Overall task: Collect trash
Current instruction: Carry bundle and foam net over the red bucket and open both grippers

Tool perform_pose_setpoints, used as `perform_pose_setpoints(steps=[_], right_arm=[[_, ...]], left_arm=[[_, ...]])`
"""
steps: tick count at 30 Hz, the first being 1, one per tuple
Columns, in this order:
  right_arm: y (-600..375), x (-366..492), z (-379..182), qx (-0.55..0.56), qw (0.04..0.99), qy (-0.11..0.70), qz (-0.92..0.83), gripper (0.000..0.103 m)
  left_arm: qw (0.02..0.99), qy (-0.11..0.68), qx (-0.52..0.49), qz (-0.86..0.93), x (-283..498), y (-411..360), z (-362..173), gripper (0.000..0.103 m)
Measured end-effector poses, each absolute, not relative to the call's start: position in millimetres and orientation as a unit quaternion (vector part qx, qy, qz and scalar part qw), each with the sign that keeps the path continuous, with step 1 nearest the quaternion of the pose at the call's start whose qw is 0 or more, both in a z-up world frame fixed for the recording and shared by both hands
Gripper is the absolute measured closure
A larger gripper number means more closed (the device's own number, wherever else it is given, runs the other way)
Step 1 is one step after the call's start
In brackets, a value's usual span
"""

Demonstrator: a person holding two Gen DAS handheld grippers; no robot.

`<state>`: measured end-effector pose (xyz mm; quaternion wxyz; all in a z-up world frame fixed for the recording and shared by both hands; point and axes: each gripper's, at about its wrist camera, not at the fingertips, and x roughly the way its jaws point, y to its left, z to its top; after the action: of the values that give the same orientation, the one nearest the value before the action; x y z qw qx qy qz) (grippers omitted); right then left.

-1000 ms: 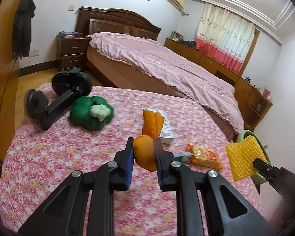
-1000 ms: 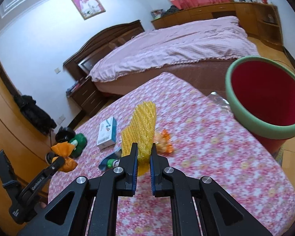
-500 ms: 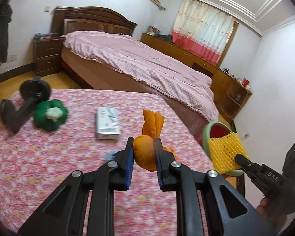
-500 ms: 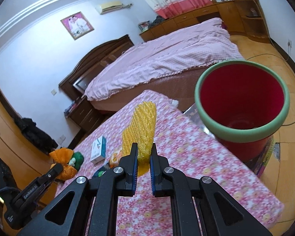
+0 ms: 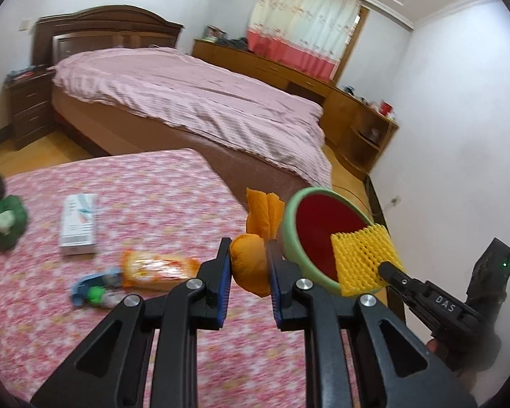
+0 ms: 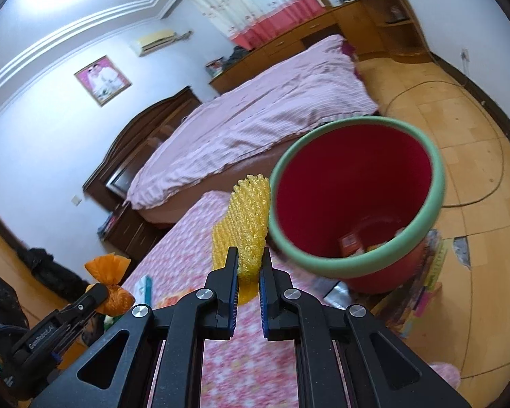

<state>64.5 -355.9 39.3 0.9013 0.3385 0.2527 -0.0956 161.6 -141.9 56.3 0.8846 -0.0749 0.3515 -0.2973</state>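
Now, from the left, a white box (image 5: pixel 79 224) and an orange snack wrapper (image 5: pixel 154 268), blurred but probably foil, lie on the table (image 5: pixel 146 183). My left hand-held gripper (image 5: pixel 248 259) pinches the orange wrapper bundle (image 5: pixel 250 263); my right hand-held gripper (image 6: pixel 248 272) clamps the yellow foam net (image 6: pixel 244 217). Both have swung from over the table toward the red bin (image 6: pixel 435 183), now close, so dropping comes next.
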Motion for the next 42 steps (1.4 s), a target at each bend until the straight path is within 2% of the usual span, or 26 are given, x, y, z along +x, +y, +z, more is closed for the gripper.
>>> perform_pose_setpoints(steps=[14, 26, 27, 31, 37, 42], right_arm=[[-425, 64, 19, 0.352, 0.886, 0.257, -0.158, 0.093], [-455, 73, -1, 0.333, 0.883, 0.269, -0.191, 0.091], [-457, 73, -3, 0.333, 0.883, 0.271, -0.190, 0.091], [-464, 75, -8, 0.339, 0.880, 0.274, -0.189, 0.090], [-470, 76, -13, 0.352, 0.875, 0.278, -0.181, 0.088], [-470, 76, -13, 0.361, 0.876, 0.271, -0.169, 0.075]], left_arm=[[0.848, 0.391, -0.020, -0.356, 184, -254, 26, 0.084], [0.829, 0.418, 0.021, -0.371, 198, -320, -11, 0.084], [0.829, 0.417, 0.024, -0.372, 197, -323, -12, 0.083], [0.834, 0.410, 0.034, -0.368, 195, -329, -13, 0.060], [0.834, 0.418, 0.031, -0.359, 198, -330, -15, 0.057], [0.838, 0.419, 0.038, -0.347, 199, -322, -13, 0.057]])
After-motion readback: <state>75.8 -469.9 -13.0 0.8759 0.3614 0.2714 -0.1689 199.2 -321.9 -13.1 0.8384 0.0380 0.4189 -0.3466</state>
